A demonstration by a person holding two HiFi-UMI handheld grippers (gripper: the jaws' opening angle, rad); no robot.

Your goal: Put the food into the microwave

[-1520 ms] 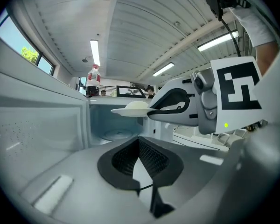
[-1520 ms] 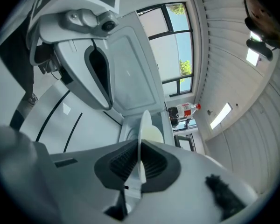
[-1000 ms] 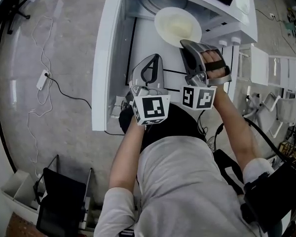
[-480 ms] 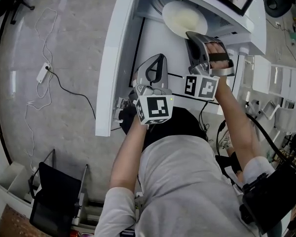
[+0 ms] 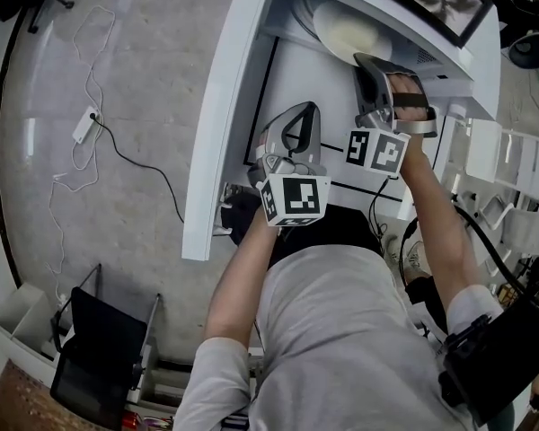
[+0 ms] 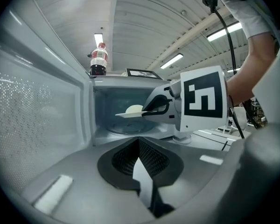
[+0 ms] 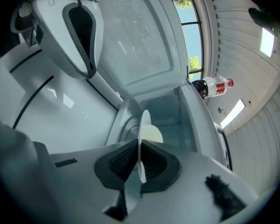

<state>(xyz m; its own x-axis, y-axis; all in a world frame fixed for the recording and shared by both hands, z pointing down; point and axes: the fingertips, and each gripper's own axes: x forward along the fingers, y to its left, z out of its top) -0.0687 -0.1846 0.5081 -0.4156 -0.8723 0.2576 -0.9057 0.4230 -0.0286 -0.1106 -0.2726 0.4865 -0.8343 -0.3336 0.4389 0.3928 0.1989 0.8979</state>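
Right claw (image 7: 139, 148) grips plate (image 7: 143, 125) in microwave (image 6: 102, 113) opening; left claw (image 6: 139, 146) closed

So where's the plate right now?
In the head view the plate sits at top, right of centre, pinched by the right claw in the open microwave's mouth, above its turntable.
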